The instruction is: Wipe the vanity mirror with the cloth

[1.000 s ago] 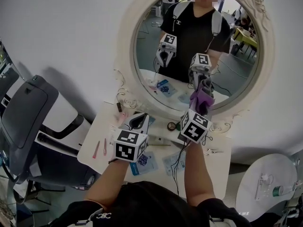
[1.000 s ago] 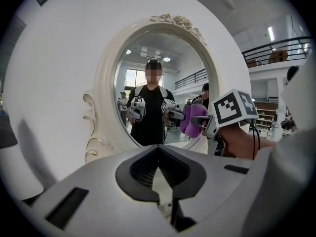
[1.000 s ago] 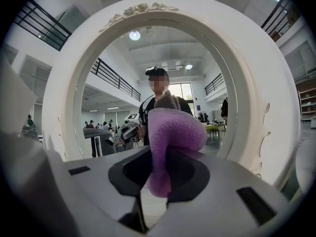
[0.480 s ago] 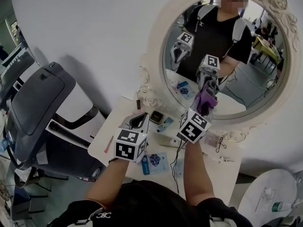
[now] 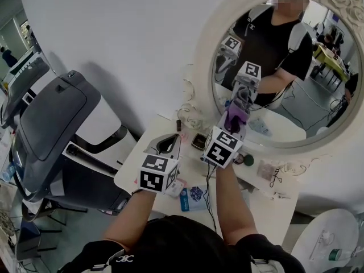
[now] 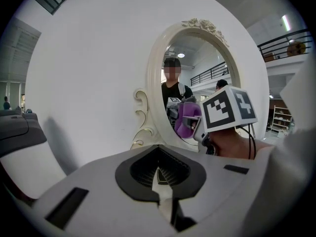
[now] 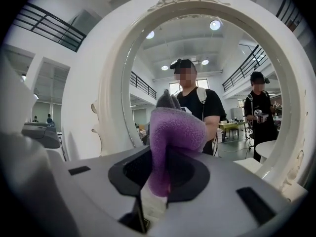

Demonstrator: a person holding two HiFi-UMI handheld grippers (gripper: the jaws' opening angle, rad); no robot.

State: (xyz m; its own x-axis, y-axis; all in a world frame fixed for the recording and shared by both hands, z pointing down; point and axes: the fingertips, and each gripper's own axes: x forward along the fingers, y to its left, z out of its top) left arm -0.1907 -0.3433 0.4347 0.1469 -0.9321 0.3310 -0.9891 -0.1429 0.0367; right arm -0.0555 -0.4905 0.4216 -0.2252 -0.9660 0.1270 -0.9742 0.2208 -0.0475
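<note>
Purple cloth (image 7: 175, 132) in right tongs (image 7: 155, 196) at mirror (image 7: 232, 83) (left tongs (image 6: 159, 181) closed).

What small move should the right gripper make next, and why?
Probably slide the cloth rightward across the mirror. The right gripper is shut on the cloth, which seems to meet the mirror near its lower left, so most of the surface lies to the right.

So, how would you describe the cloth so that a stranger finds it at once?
Find the oval mirror with the white ornate frame. Near the lower left of its glass, the right gripper has its tongs shut on the cloth. It is the only fuzzy purple thing in front of the glass.
</note>
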